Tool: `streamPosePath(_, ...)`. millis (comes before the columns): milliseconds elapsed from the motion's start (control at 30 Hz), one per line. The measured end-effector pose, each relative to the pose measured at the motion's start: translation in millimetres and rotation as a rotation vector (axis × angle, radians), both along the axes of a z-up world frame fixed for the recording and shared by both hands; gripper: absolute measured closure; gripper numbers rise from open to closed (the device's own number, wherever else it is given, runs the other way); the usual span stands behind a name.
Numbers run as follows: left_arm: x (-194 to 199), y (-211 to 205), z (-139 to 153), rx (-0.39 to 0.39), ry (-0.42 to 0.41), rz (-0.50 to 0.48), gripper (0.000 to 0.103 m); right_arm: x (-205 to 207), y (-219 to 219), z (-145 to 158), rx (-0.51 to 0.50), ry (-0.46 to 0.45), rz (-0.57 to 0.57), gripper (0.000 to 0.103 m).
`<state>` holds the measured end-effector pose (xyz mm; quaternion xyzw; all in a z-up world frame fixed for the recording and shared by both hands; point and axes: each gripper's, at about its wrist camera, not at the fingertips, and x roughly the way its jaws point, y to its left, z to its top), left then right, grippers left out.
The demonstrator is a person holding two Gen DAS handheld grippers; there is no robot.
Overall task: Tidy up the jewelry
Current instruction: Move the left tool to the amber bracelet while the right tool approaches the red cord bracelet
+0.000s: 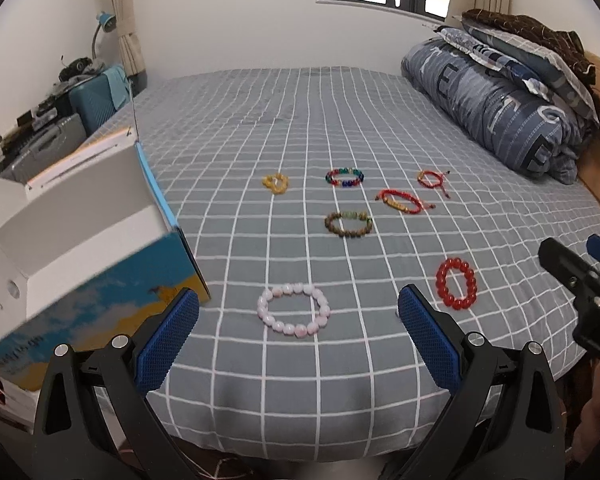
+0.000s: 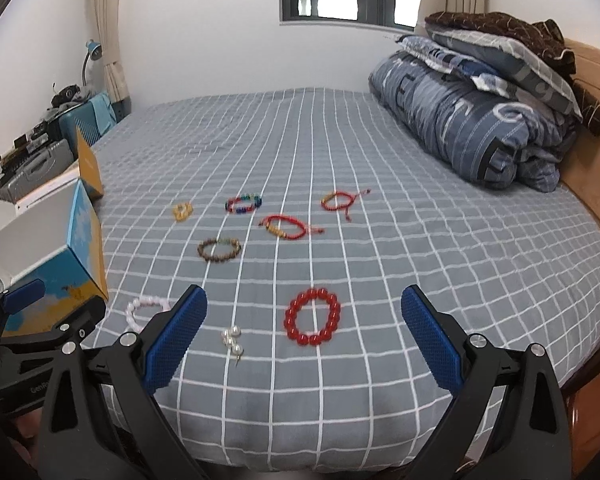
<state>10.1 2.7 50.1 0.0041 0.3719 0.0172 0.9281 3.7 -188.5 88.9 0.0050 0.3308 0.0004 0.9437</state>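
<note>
Plainly, the jewelry lies scattered on the grey checked bedspread (image 1: pixel 340 360): a pink bead bracelet (image 1: pixel 294 311) sits flat just ahead of the left gripper (image 1: pixel 298 336), framed between its spread blue fingers, while a red bead bracelet (image 2: pixel 313 317) lies flat just ahead of the right gripper (image 2: pixel 304 340), likewise between its wide-open fingers. Both claws are empty and parted. Each ring is a near-round loop with no real long axis, so the approach direction matters little; what counts is that pink is the left hand's piece and red the right's. A small cluster of pearl earrings (image 2: pixel 232 340) rests just beside the right gripper's left finger. Farther up the bed lie a brown wooden-bead bracelet (image 1: pixel 348 223), a multicoloured glassy one (image 1: pixel 345 177), two red corded bracelets (image 1: pixel 400 201) and a bunched yellow piece (image 1: pixel 275 183). An open blue-and-orange cardboard box (image 1: pixel 100 240), white inside, stands at the left edge, probably the destination, nearest the left hand. Beads look smooth, hard and glossy; the cords are soft.
</note>
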Motion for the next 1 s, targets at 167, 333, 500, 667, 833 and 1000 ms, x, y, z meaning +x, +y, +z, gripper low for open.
streamPosePath(167,16,1,19,-0.013,-0.003,-0.015,0.006,14,2,20,-0.025,-0.012,0.001,0.009)
streamPosePath(333,40,2,38,-0.023,-0.011,-0.019,0.005,35,4,34,-0.047,-0.011,0.005,0.009)
streamPosePath(500,78,5,55,-0.036,0.0,-0.011,0.006,62,7,38,-0.066,0.004,0.011,0.009)
streamPosePath(667,127,8,59,-0.038,0.02,0.004,0.006,99,16,27,-0.078,0.047,0.034,0.009)
streamPosePath(833,184,12,30,-0.066,0.108,0.023,0.006,143,26,-2,-0.087,0.107,0.054,0.009)
streamPosePath(1000,226,19,-11,-0.082,0.15,0.051,0.006,190,36,-40,-0.1,0.177,0.08,0.009)
